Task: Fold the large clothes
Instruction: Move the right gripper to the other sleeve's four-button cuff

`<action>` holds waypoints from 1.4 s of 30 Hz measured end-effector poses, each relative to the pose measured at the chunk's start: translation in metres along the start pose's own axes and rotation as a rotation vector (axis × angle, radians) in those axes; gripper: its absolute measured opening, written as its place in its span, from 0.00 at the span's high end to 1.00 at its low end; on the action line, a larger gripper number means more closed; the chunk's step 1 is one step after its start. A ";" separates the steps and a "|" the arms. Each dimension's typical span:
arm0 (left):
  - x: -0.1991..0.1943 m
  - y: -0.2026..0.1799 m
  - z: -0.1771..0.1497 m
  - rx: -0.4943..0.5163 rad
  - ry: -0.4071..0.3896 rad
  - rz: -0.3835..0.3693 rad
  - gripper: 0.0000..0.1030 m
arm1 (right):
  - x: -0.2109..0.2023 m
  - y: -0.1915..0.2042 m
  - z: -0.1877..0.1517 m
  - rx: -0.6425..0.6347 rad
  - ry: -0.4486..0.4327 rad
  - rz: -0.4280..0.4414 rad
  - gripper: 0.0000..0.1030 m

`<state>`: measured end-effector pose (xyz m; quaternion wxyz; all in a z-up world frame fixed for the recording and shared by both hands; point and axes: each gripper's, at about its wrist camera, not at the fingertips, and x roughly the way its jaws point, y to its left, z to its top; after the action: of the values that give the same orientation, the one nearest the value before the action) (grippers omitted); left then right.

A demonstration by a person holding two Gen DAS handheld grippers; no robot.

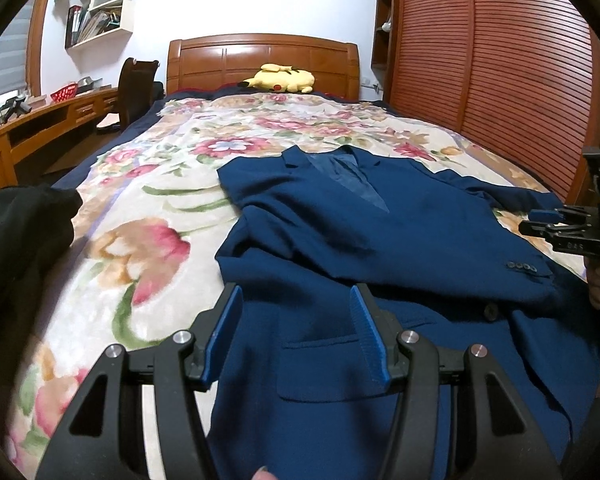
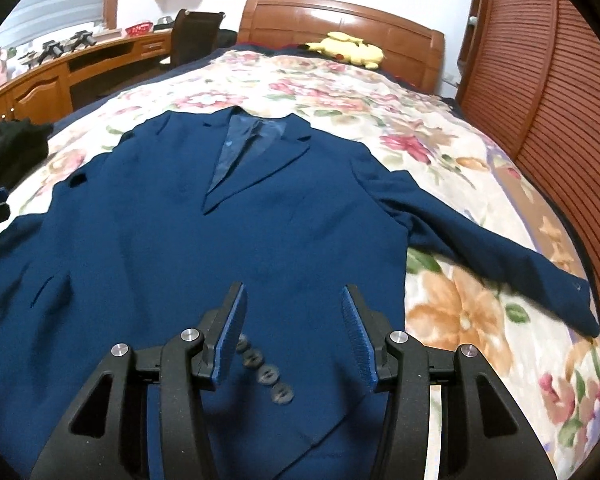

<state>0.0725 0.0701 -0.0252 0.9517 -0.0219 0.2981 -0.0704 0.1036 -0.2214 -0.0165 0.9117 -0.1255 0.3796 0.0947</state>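
Left claw (image 1: 296,296) gaping wide, gripping nothing, hovering over jacket (image 1: 380,232) hem. Right claw (image 2: 294,294) also gaping wide, empty, hanging above cuff buttons (image 2: 260,368). Jacket lying ahead, spread on blanket (image 2: 460,320), sleeve stretching right.

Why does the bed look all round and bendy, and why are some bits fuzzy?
Both wrist views use fisheye lenses: in the left wrist view the slatted wooden wardrobe bows and the corners go black. In the right wrist view the dark blue suit jacket stays fairly sharp, but its row of dark sleeve buttons near the lens is smeared, like the floral blanket's edge.
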 end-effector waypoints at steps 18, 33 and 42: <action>0.023 -0.027 0.021 0.071 -0.011 -0.020 0.47 | 0.052 -0.129 0.005 0.112 0.048 -0.141 0.33; 0.046 -0.061 0.032 0.088 0.009 -0.105 0.47 | 0.028 -0.294 -0.027 0.257 0.089 -0.445 0.33; 0.060 -0.070 0.032 0.092 0.031 -0.102 0.47 | 0.011 -0.358 -0.056 0.333 0.131 -0.503 0.26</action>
<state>0.1306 -0.0077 -0.0270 0.9422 0.0077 0.3076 -0.1327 0.1697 -0.5774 -0.0069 0.8881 -0.0701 0.4049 -0.2060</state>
